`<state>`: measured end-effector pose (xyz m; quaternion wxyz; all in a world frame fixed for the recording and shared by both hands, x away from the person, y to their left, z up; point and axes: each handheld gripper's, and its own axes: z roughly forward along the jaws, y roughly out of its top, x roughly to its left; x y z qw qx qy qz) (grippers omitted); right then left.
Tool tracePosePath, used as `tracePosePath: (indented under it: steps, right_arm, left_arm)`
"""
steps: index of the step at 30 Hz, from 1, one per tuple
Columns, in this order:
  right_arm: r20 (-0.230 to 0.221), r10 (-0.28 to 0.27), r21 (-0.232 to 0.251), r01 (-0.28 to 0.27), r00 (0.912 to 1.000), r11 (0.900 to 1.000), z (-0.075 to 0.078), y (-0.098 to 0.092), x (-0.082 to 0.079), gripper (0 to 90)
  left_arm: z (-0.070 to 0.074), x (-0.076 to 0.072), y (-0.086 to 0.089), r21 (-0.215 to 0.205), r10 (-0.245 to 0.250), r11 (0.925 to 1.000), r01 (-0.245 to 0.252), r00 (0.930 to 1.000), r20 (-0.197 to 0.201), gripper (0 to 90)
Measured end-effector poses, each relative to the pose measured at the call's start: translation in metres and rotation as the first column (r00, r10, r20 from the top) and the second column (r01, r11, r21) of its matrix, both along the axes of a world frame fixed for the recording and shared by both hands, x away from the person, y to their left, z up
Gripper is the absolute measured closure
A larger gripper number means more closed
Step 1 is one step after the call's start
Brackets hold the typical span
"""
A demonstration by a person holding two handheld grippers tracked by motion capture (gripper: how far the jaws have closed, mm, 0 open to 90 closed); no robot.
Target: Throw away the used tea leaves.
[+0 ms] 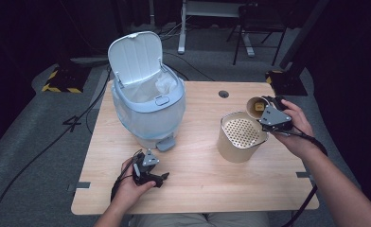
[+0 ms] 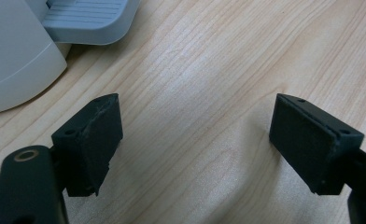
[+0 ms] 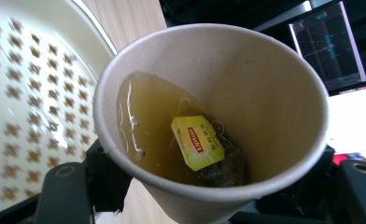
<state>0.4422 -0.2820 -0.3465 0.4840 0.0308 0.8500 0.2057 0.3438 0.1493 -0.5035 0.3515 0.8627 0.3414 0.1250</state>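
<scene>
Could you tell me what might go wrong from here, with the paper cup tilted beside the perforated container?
1. The paper cup, tilted in the right hand-held gripper, holds tea and a tea bag; liquid might spill onto the table and miss the strainer container.
2. The tea bag could drop out with the liquid.
3. Squeezing might buckle the thin cup.

"Lipton" on yellow tea-bag tag (image 3: pixel 198 142) inside paper cup (image 3: pixel 265 84).
</scene>
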Motion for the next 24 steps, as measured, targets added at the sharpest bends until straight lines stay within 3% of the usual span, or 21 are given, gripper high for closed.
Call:
tracePosePath:
  steps: [4,6,7,8,9,10,13,14,15,16,18,19,22,24]
  right_arm:
    - [0.088,-0.018,-0.119,0.029,0.9959,0.992,-0.001,0.003,-0.004,30.3]
    - [0.146,-0.018,-0.205,0.047,0.9892,0.978,-0.002,0.006,-0.006,30.4]
    - [0.157,-0.012,-0.221,0.047,0.9876,0.974,-0.003,0.007,-0.007,30.4]
    - [0.200,0.007,-0.296,0.053,0.9798,0.954,-0.004,0.010,-0.009,30.4]
    - [0.200,0.007,-0.296,0.053,0.9798,0.954,-0.004,0.010,-0.009,30.4]
    - [0.213,0.014,-0.318,0.056,0.9770,0.946,-0.005,0.011,-0.009,30.4]
    - [0.286,0.052,-0.420,0.076,0.9568,0.904,-0.008,0.015,-0.012,30.4]
    - [0.320,0.072,-0.454,0.086,0.9447,0.887,-0.009,0.016,-0.013,30.4]
    - [0.335,0.078,-0.469,0.094,0.9391,0.878,-0.010,0.017,-0.014,30.4]
    - [0.353,0.090,-0.493,0.103,0.9314,0.864,-0.010,0.018,-0.015,30.4]
    - [0.395,0.128,-0.553,0.125,0.9096,0.824,-0.011,0.020,-0.017,30.4]
    - [0.395,0.128,-0.553,0.125,0.9096,0.824,-0.011,0.020,-0.017,30.4]
    - [0.436,0.169,-0.619,0.158,0.8838,0.769,-0.011,0.022,-0.019,30.4]
    - [0.457,0.204,-0.668,0.183,0.8655,0.721,-0.012,0.024,-0.021,30.5]
  left_arm:
    - [0.000,0.000,0.000,0.000,0.000,1.0000,0.000,1.0000,0.000,17.9]
    - [0.000,0.000,0.000,0.000,0.000,1.0000,0.000,1.0000,0.000,17.9]
    - [0.000,0.000,0.000,0.000,0.000,1.0000,0.000,1.0000,0.000,17.9]
    - [0.000,0.000,0.000,0.000,0.000,1.0000,0.000,1.0000,0.000,17.9]
    - [0.000,0.000,0.000,0.000,0.000,1.0000,0.000,1.0000,0.000,17.9]
    - [0.000,0.000,0.000,0.000,0.000,1.0000,0.000,1.0000,0.000,17.9]
    - [0.000,0.000,0.000,0.000,0.000,1.0000,0.000,1.0000,0.000,17.9]
    - [0.000,0.000,0.000,0.000,0.000,1.0000,0.000,1.0000,0.000,17.9]
    - [0.000,0.000,0.000,0.000,0.000,1.0000,0.000,1.0000,0.000,17.9]
    - [0.000,0.000,0.000,0.001,0.000,1.0000,0.000,1.0000,0.000,17.9]
    - [0.000,0.000,0.000,0.000,0.000,1.0000,0.000,1.0000,0.000,17.9]
    - [0.000,0.000,0.000,-0.001,0.001,1.0000,-0.001,1.0000,0.002,17.9]
    - [0.000,0.000,0.000,0.000,0.000,1.0000,0.000,1.0000,0.000,17.9]
    - [0.000,0.000,0.000,-0.001,0.001,1.0000,-0.001,1.0000,0.002,17.9]
